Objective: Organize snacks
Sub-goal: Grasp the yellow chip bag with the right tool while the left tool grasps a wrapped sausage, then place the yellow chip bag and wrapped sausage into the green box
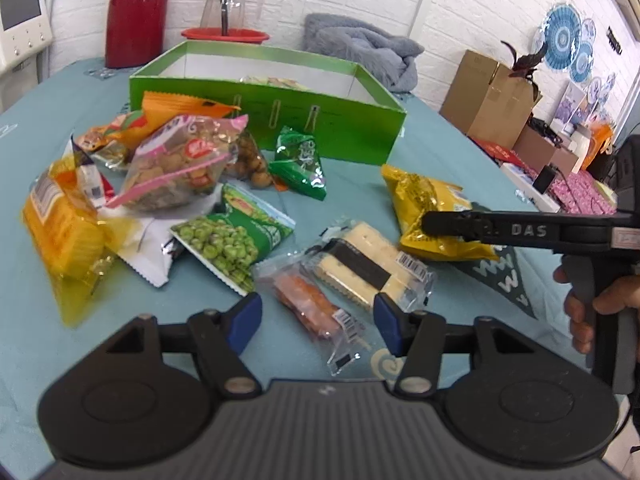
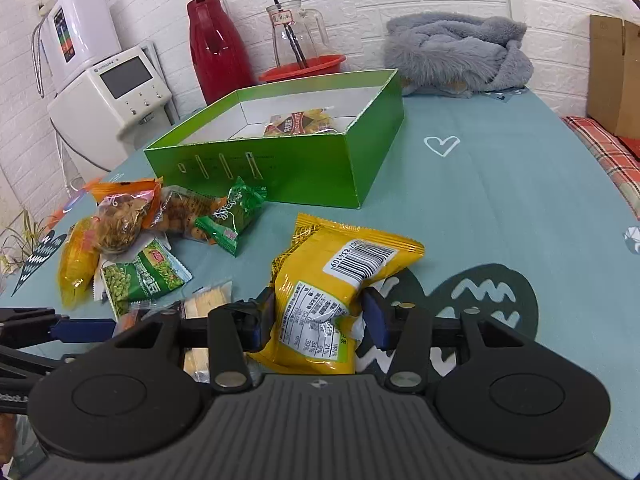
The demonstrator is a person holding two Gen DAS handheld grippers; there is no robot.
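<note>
A green box (image 1: 280, 120) stands open on the table with one snack pack inside (image 2: 304, 122). Several snack packs lie in front of it. My right gripper (image 2: 318, 318) is closed around the near end of a yellow snack bag (image 2: 336, 276) lying on the cloth; the bag also shows in the left wrist view (image 1: 432, 208). My left gripper (image 1: 318, 322) is open and empty, with a clear pack holding an orange snack (image 1: 308, 308) between its fingers and a wrapped wafer pack (image 1: 368, 264) just beyond.
A green pea pack (image 1: 228, 236), a green triangular pack (image 1: 300, 164), a bag of nuts (image 1: 180, 164) and an orange-yellow bag (image 1: 64, 236) lie at the left. A red thermos (image 2: 218, 44), a glass jug (image 2: 296, 32) and a grey fleece (image 2: 456, 52) stand behind the box.
</note>
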